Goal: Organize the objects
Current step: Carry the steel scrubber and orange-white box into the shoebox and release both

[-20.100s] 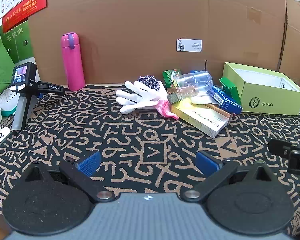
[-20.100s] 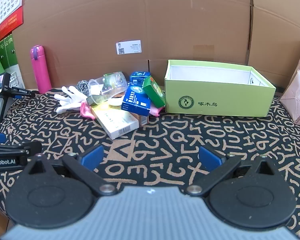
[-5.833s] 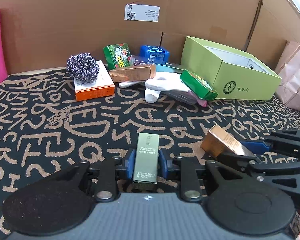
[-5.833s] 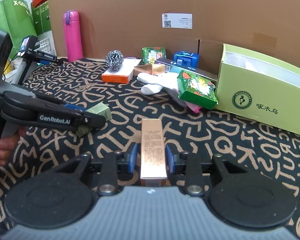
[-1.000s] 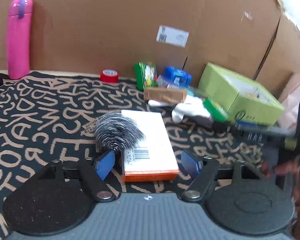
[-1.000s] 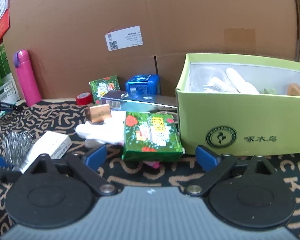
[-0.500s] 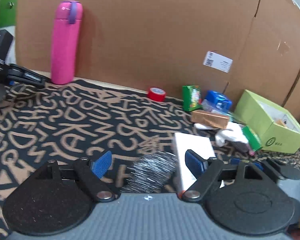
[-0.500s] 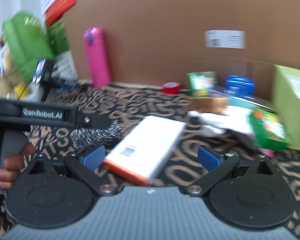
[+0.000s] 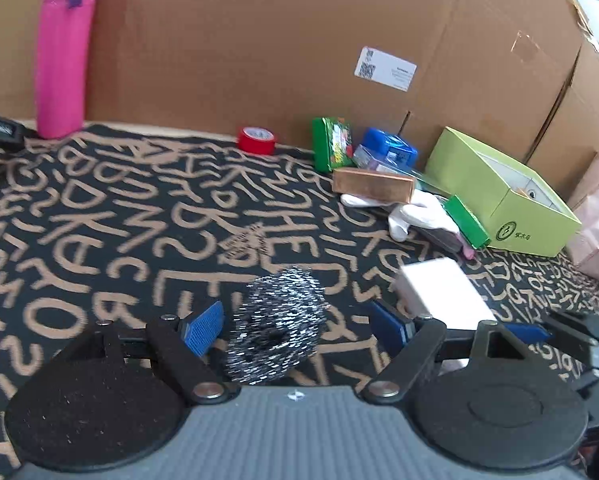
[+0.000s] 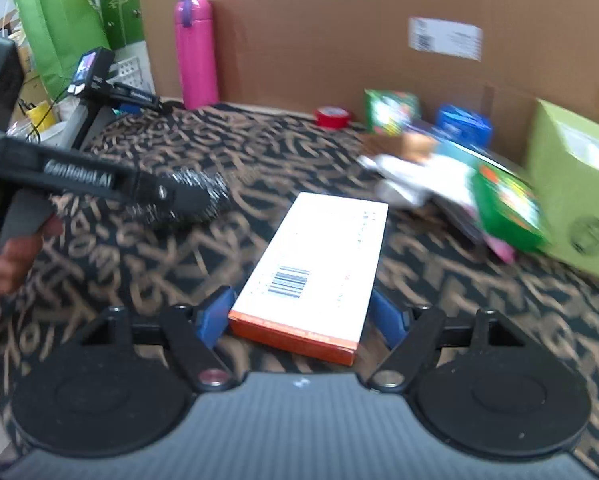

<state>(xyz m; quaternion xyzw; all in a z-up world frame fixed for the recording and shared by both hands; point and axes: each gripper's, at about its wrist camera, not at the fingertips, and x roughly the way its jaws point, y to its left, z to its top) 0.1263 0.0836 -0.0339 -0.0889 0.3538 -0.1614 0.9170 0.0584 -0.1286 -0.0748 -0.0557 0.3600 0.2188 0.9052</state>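
Scourer (image 9: 277, 330) sits between the spread pads of the left tongs (image 9: 295, 330), touching neither; these tongs hold nothing. Right tongs (image 10: 301, 320) stand wide around the near end of a white box (image 10: 319, 264) with an orange edge; contact with the pads cannot be told. Box lies on the table (image 9: 99, 216), just right of the scourer. Green carton (image 9: 503, 196) stands well beyond the box, to its right, with loose packets beside it.

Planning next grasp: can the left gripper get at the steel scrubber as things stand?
Probably yes. The steel scrubber sits between the open left gripper fingers, with nothing on top; the white box lies off to the side.
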